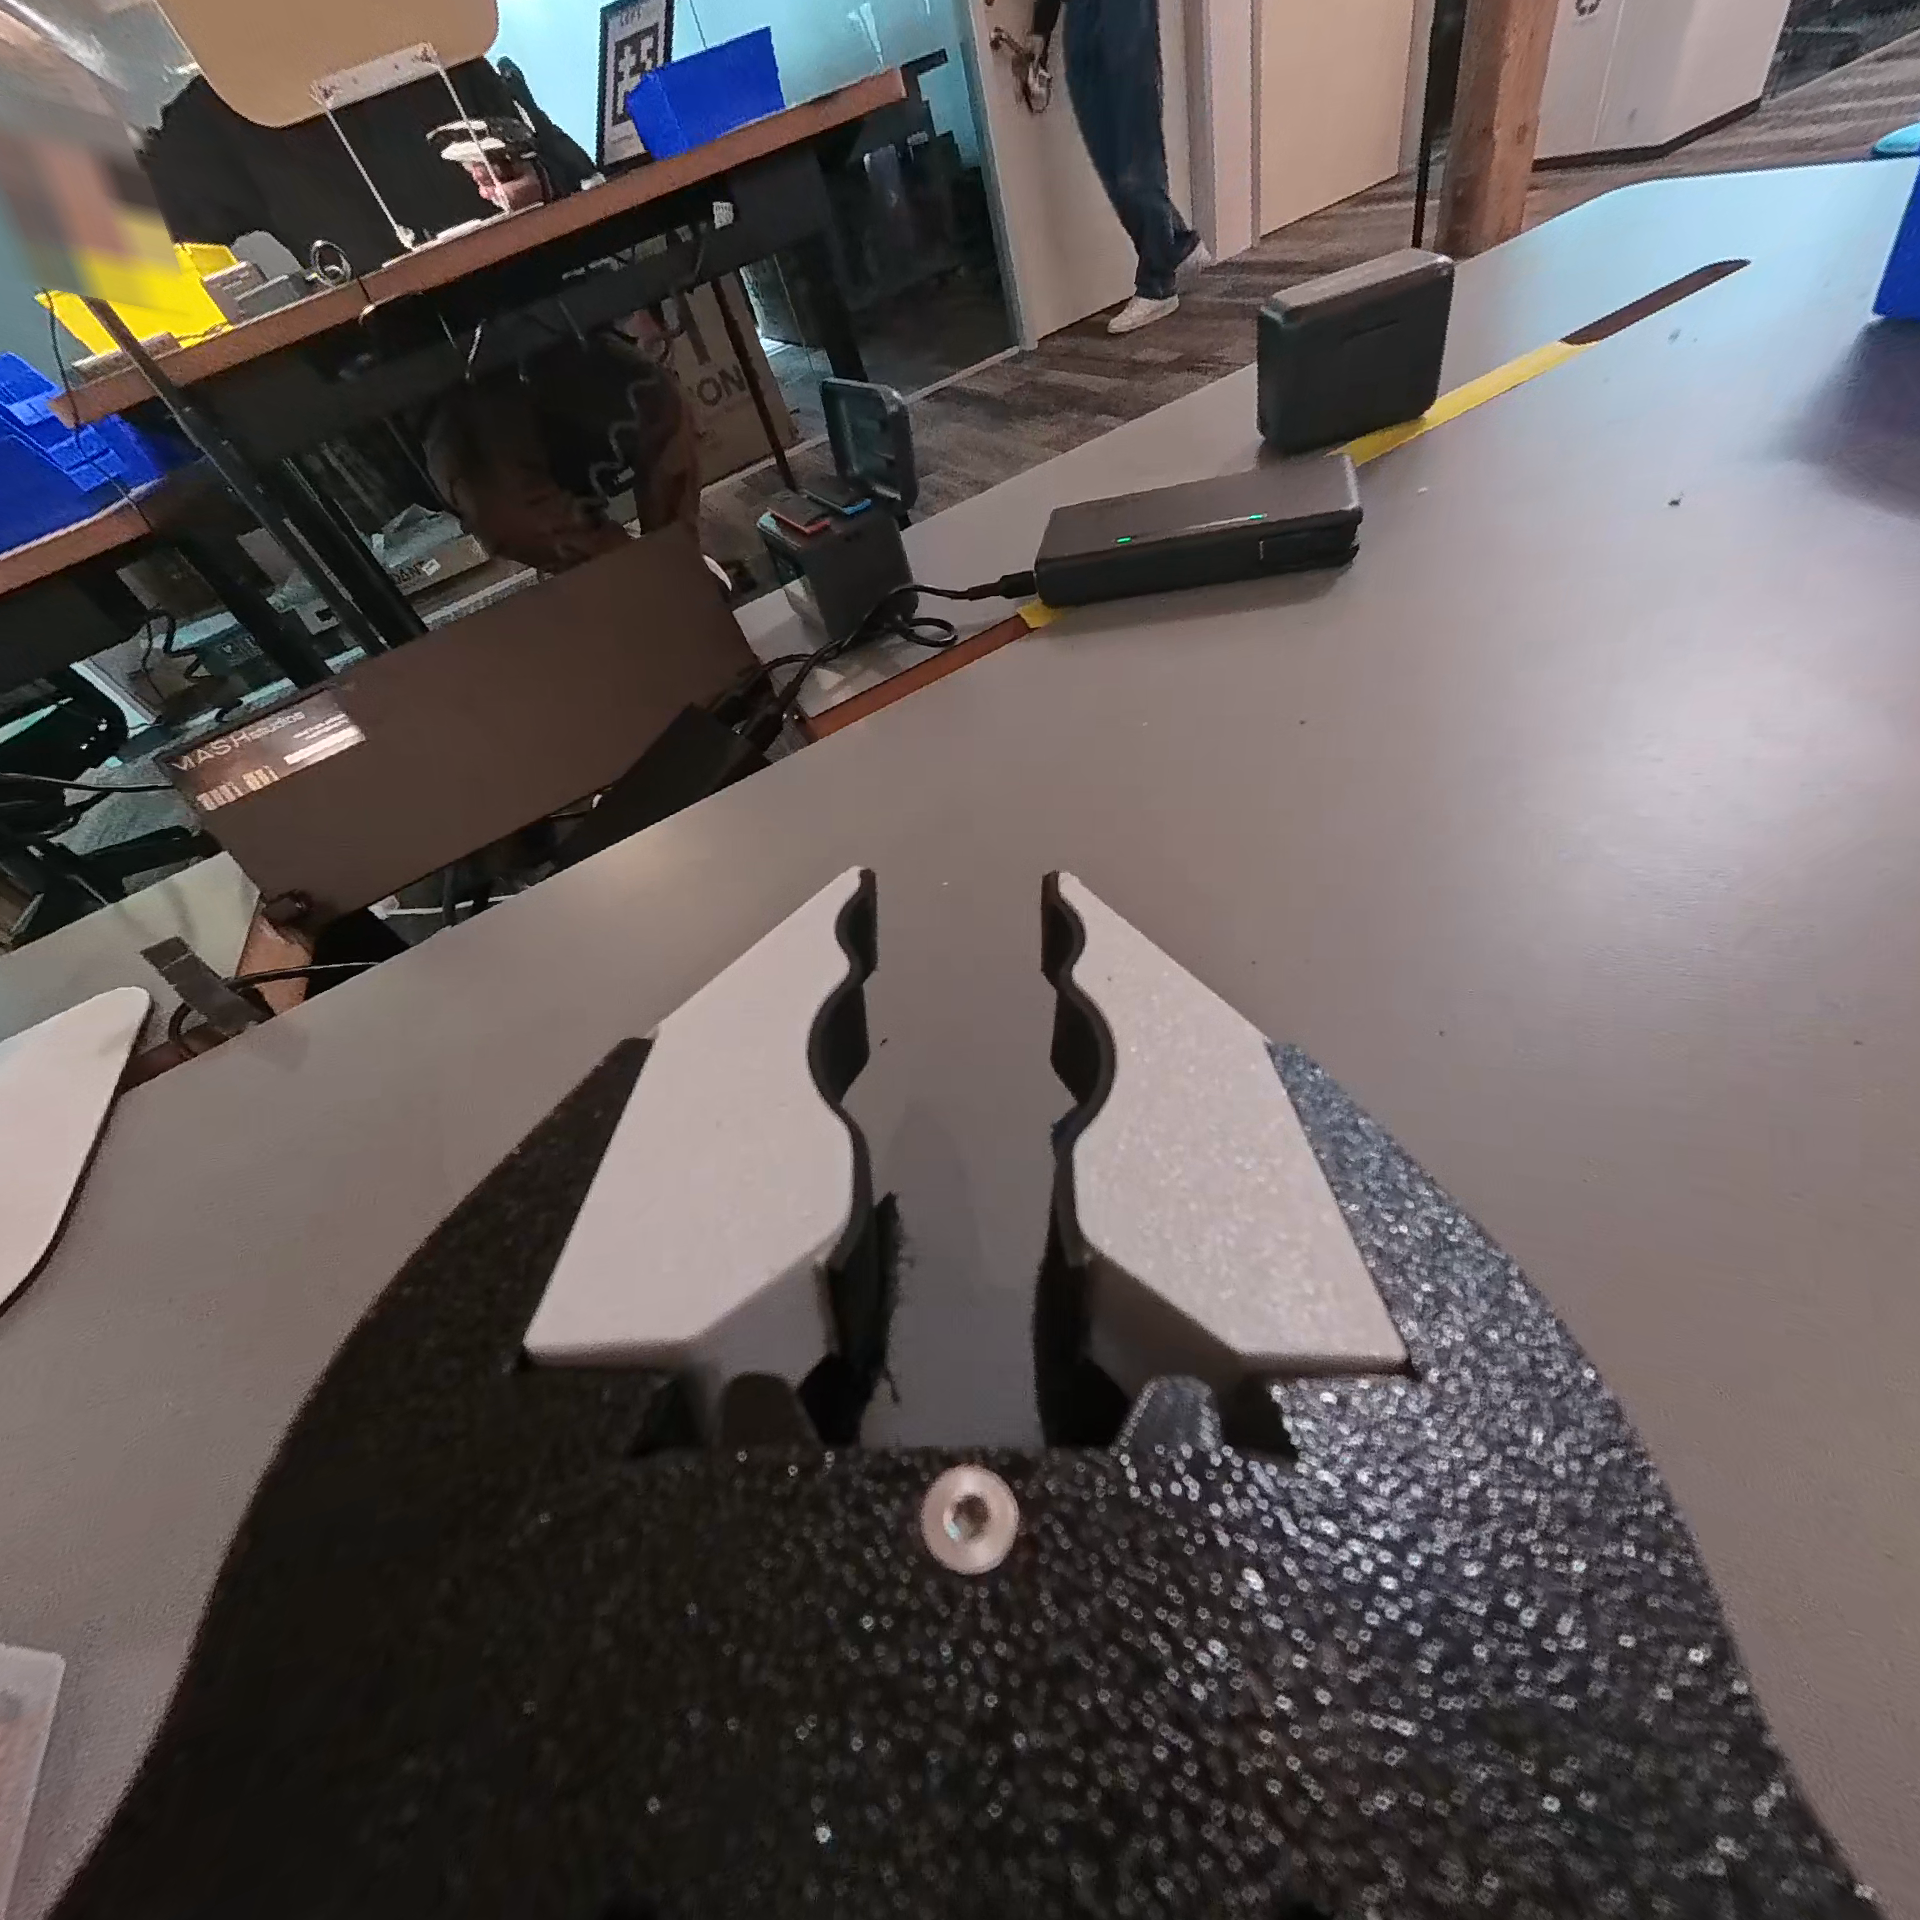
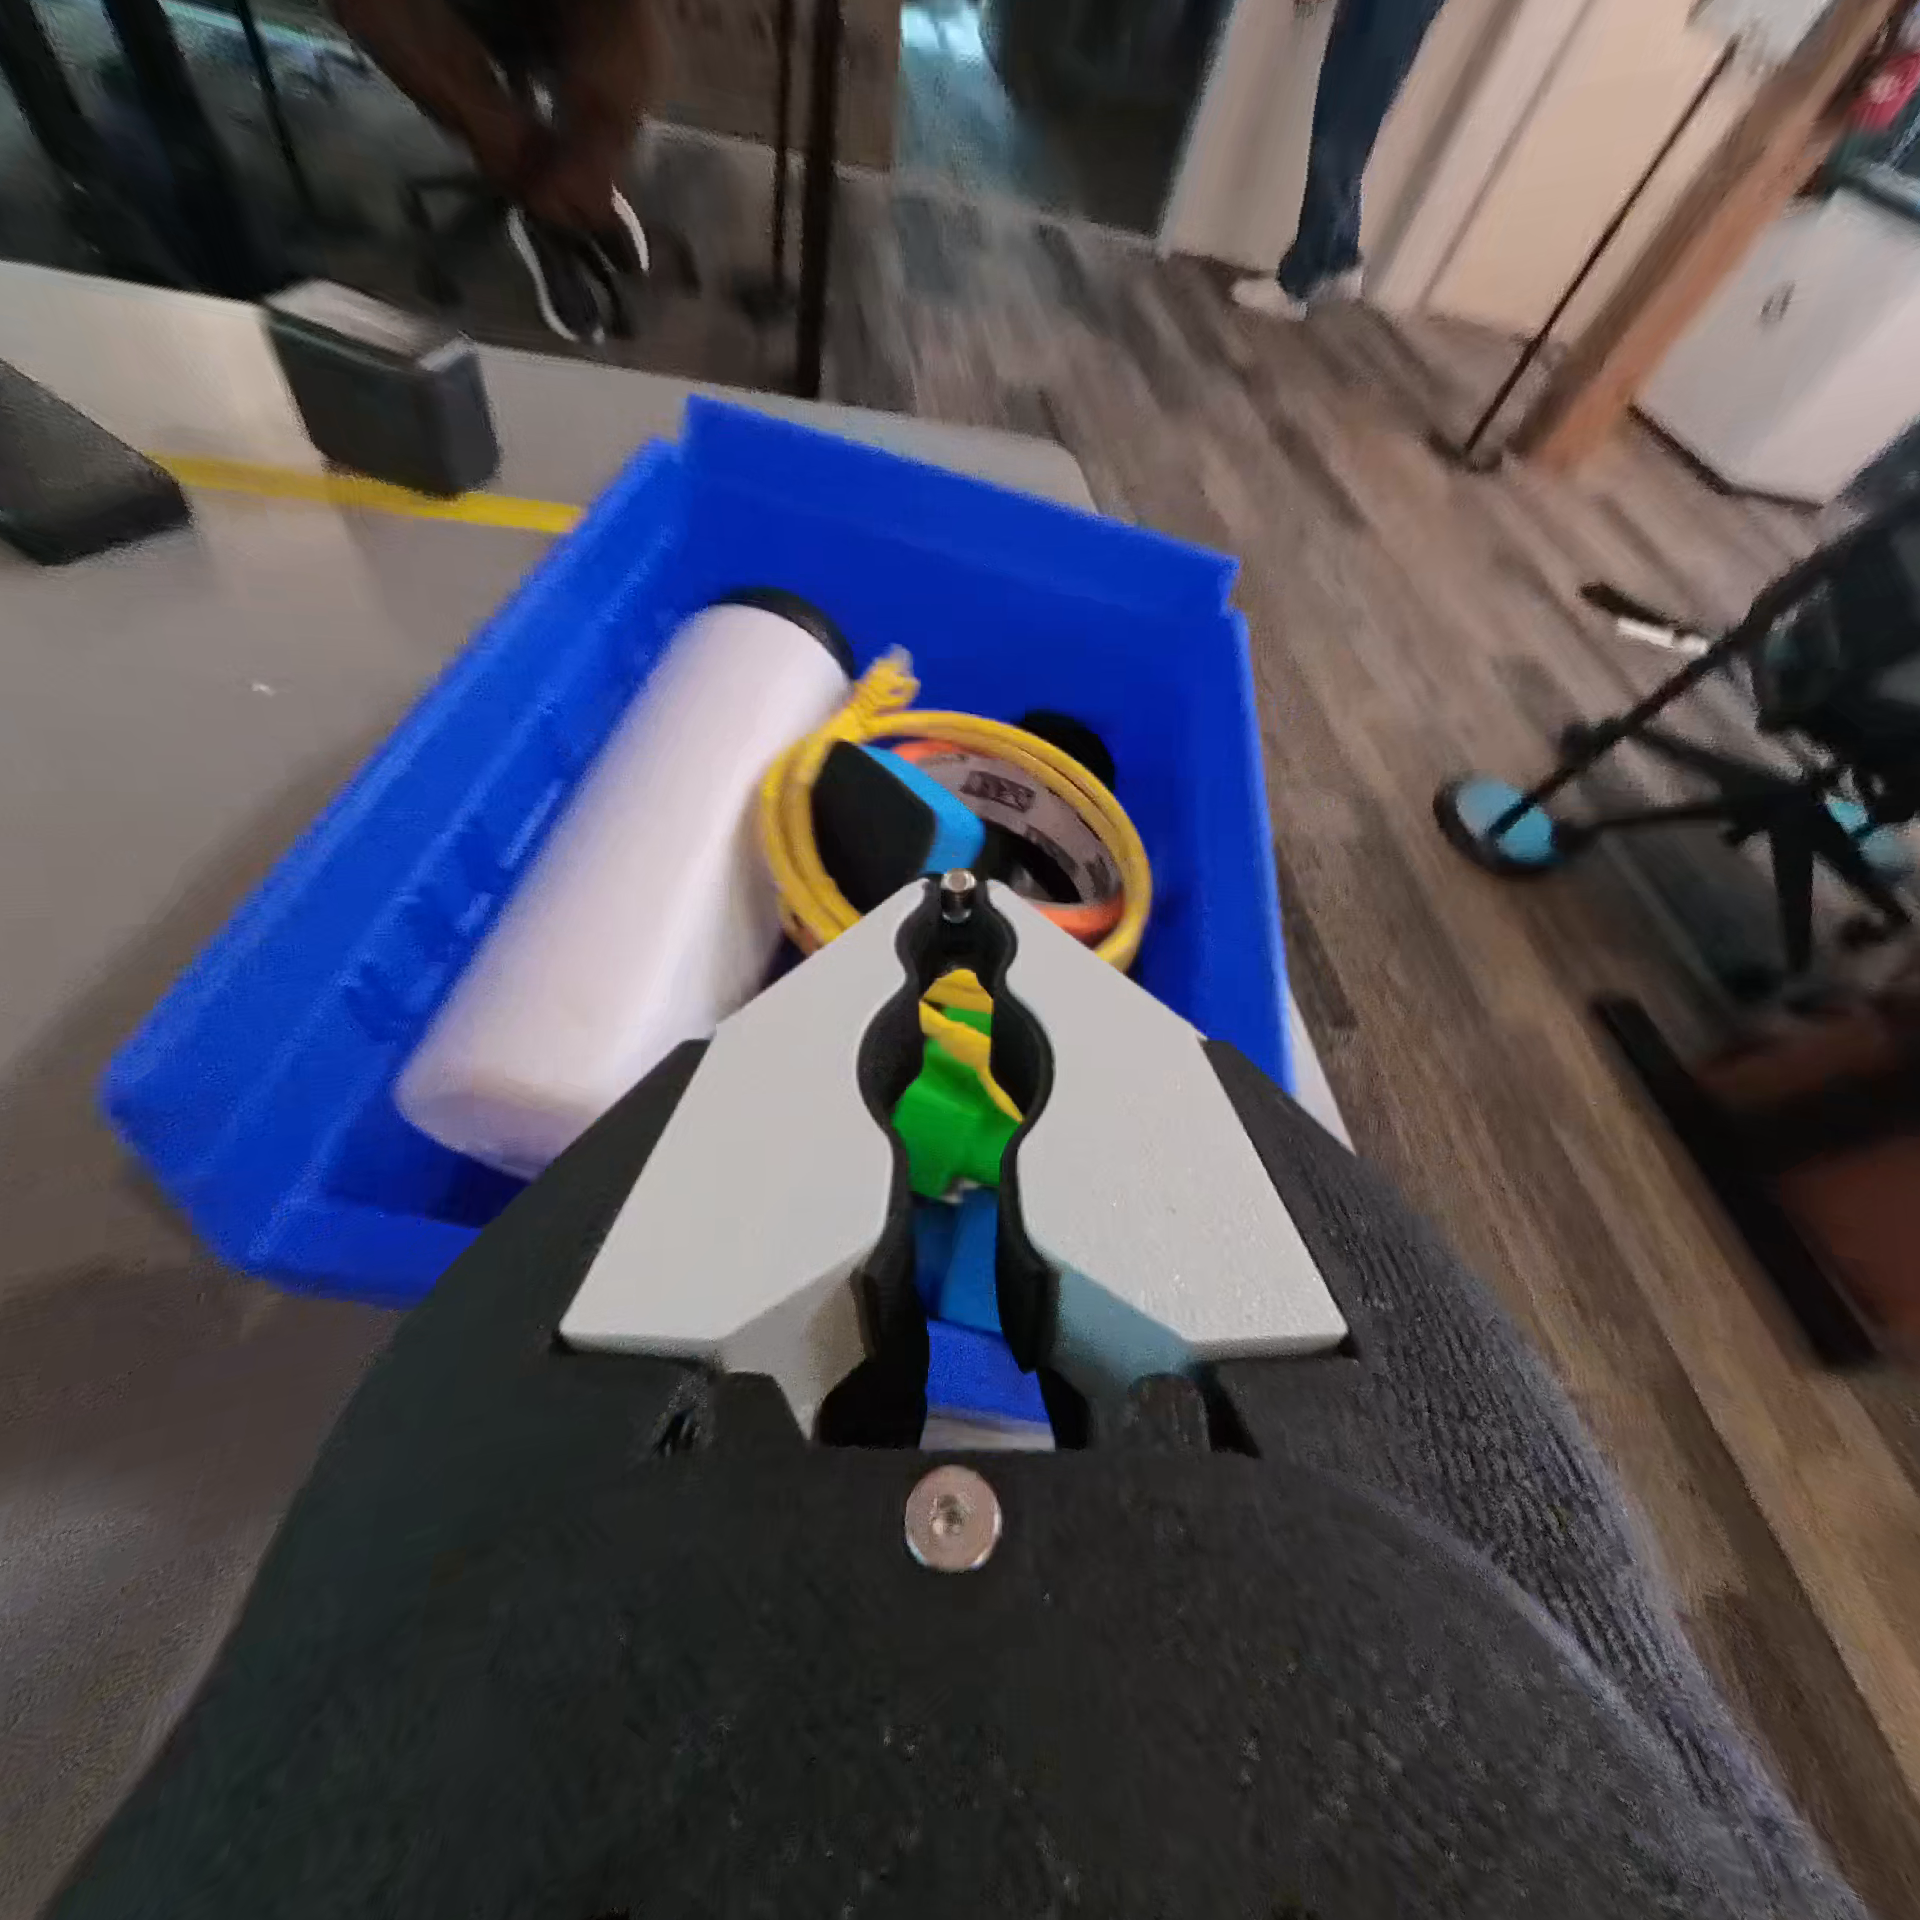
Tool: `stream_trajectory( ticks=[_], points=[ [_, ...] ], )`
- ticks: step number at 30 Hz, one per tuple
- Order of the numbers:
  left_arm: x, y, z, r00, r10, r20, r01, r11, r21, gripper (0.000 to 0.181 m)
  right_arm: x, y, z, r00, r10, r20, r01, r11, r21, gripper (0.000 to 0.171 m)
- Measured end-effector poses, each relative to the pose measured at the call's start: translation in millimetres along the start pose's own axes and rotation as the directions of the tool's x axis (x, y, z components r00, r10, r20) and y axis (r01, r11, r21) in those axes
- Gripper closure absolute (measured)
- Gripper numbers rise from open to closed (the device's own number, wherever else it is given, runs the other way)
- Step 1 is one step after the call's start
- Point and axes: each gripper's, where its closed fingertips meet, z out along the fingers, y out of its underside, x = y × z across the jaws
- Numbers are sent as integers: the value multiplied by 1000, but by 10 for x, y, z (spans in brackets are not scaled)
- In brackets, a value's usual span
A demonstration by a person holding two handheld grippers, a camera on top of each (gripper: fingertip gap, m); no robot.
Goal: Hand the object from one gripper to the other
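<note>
Right gripper [image 2: 957, 902] closed on small metal pin [image 2: 957, 896] above blue bin [image 2: 935, 540]; left gripper [image 1: 958, 894] part-open, empty. Pickup judged underway; carry leftward to left gripper needed next.

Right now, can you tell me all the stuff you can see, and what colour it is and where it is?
table: one, grey, under both grippers
tape strip: one, yellow, across the table
flat box: one, black, green lights, on the table
upright case: one, black, behind the flat box
bin: one, blue, at the table edge
cylinder: one, white, lying in the bin
cable coil: one, yellow, in the bin
tape roll: one, orange edge, inside the coil
metal pin: one, silver, in the right gripper's tips
left gripper: grey fingers, open, empty
right gripper: grey fingers, shut on the pin
</note>
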Motion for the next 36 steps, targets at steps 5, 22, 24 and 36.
stream_trajectory(
  ticks=[5, 22, 24, 36],
  points=[
    [-6, -7, -11, 1000, -11, 0, 11, 1000, 6, 152, 246, 172, 219, 996, 87, 32, -82, 990, -116, 165],
    [38, -70, -51, 999, -24, -27, 25, 999, 43, 164, -2798, -994, -132, 819, -155, 553, -174, 851, 496, 143],
    [25, -85, -64, 999, -37, -28, 38, 998, 54, 164, -3340, -983, -67, 756, -166, 634, -224, 843, 488, 144],
    [-54, -365, -216, 1000, -12, 4, 11, 982, 188, 166, -4602, -1209, 160, 713, -334, 616, -248, 702, 667, 157]
  ],
)
